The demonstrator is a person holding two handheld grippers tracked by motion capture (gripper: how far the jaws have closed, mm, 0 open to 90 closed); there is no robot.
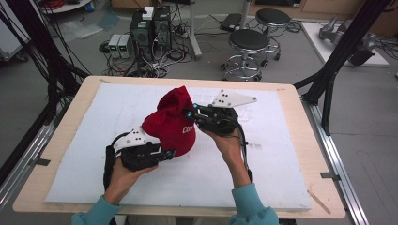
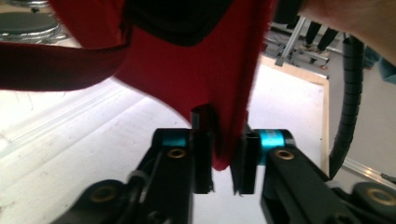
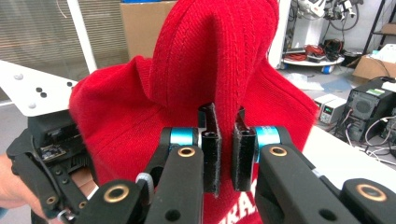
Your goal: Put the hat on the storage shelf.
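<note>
Centre of the high view, a red knit hat [image 1: 171, 123] hangs above the surface [image 1: 281, 154], pinched by the left hand-held gripper [image 1: 172, 152] and right hand-held gripper [image 1: 189, 114]; its white lettering is half hidden.

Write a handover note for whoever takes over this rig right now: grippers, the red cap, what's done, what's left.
Left gripper: shut on the lower edge of the red cap, fabric pinched between its fingers.
Right gripper: shut on a fold of the cap from the opposite side.
Cap: lifted off the white mat, hanging bunched between the two grippers over the middle of the table.
Done: both grips are on.
Left: probably shaping or laying the cap back down; keep both grips until it rests on the mat.
</note>
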